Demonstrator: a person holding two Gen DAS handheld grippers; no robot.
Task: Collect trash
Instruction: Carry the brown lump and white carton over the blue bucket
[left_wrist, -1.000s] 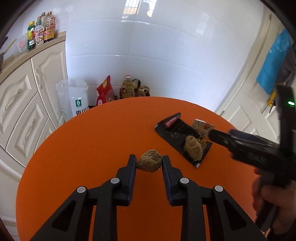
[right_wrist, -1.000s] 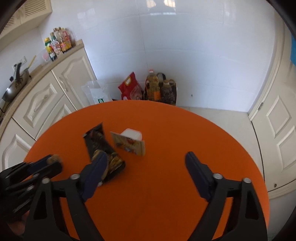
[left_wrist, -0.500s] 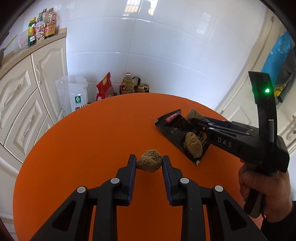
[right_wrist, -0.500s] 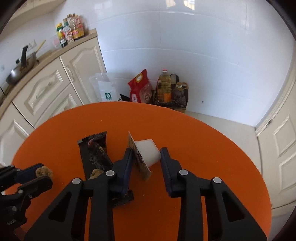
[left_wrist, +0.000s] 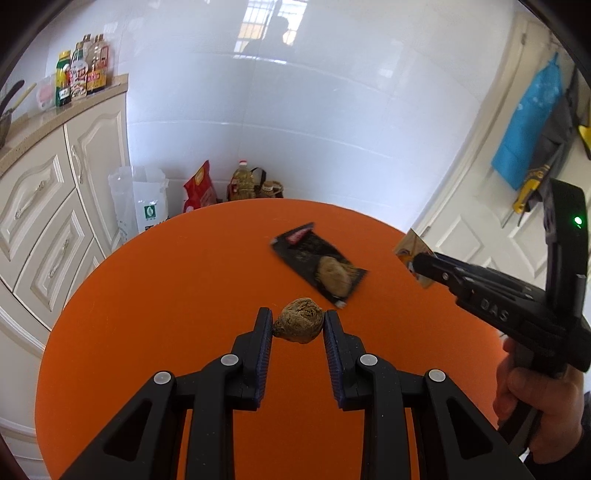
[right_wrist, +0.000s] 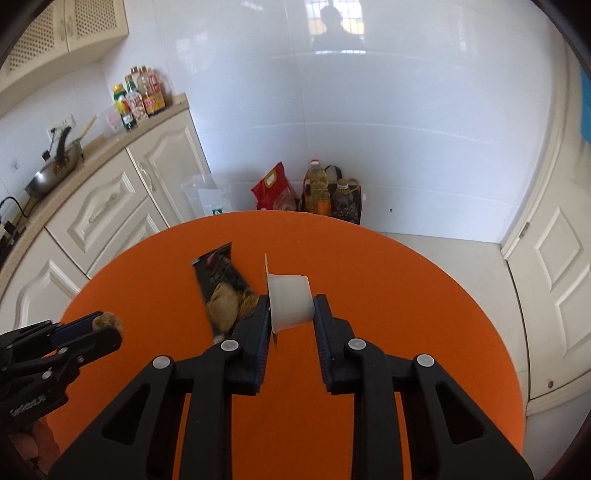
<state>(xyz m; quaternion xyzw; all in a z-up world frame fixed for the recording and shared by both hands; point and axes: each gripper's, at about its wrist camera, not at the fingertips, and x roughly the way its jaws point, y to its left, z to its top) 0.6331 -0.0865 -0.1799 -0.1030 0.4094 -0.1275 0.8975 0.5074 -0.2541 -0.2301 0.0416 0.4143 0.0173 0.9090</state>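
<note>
White tiled walls (right_wrist: 369, 110) (glossy, reflecting a window); cream cabinets (right_wrist: 110, 206) at 9 o'clock; panelled door (right_wrist: 554, 266) at 3 o'clock.

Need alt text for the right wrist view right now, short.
The right tongs grip a small white plastic cup with a peeled foil lid, above the round orange table. Left of it, a black snack wrapper lies on the table; the left tongs hold a brown crumpled lump.

Both wrist views look steeply down — sharing the orange table (left_wrist: 155, 295).
</note>
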